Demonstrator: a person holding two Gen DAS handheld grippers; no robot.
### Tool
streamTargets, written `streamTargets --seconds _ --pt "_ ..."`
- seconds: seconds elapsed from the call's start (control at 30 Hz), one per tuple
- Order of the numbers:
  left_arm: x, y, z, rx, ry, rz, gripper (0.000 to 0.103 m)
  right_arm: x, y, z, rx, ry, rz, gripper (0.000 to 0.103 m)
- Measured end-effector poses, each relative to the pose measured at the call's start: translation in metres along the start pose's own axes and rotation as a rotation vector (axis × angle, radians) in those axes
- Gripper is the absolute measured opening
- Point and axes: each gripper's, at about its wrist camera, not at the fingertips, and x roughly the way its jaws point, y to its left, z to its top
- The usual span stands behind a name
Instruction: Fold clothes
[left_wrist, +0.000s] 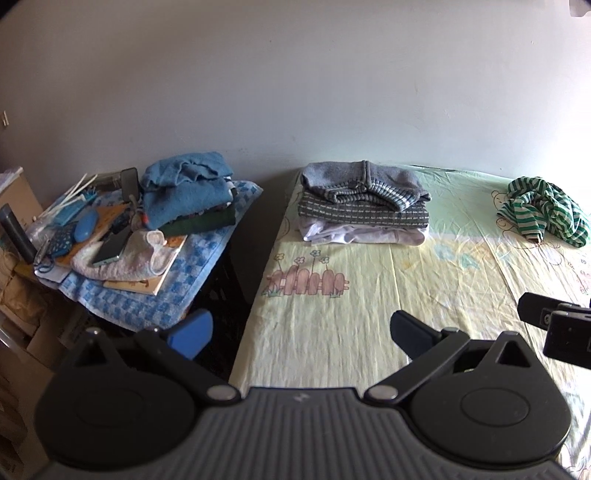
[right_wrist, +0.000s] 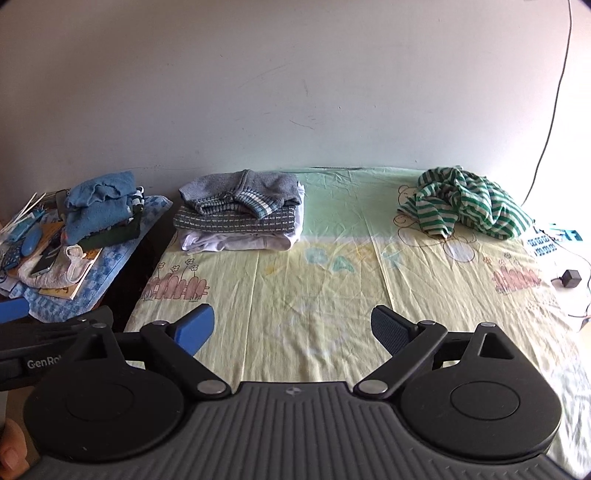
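A crumpled green-and-white striped garment (right_wrist: 465, 203) lies at the far right of the bed (right_wrist: 314, 295), also in the left wrist view (left_wrist: 543, 210). A stack of folded clothes (right_wrist: 240, 212) with a grey sweater on top sits at the far left of the bed, also in the left wrist view (left_wrist: 364, 203). My left gripper (left_wrist: 301, 332) is open and empty over the bed's near left edge. My right gripper (right_wrist: 291, 326) is open and empty over the near middle of the bed. Both are well short of the clothes.
A side table (left_wrist: 155, 299) left of the bed holds blue folded clothes (left_wrist: 184, 192), a phone (left_wrist: 110, 247), books and small items. A dark gap separates table and bed. A wall runs behind. A charger and cable (right_wrist: 570, 278) lie at the right.
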Motion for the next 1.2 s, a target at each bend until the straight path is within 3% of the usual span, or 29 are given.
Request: streamTargets --seconds 0.1,0.37,0.67,1.2 --pt "0.008 0.003 0.000 -0.010 0.014 0.001 0.103 0.010 0.003 -0.006 0.028 0.001 -0.008 0.094" --pt "0.025 0.004 0.000 0.003 0.086 0.010 0.103 0.023 0.017 -0.004 -0.063 -0.051 -0.028 0.094" --pt "0.025 0.000 0.003 0.002 0.036 0.038 0.103 0.032 0.020 0.003 -0.070 -0.051 0.006 0.094" --pt "0.039 0.007 0.002 -0.024 0.063 0.029 0.103 0.037 0.021 0.004 -0.058 -0.052 -0.001 0.094"
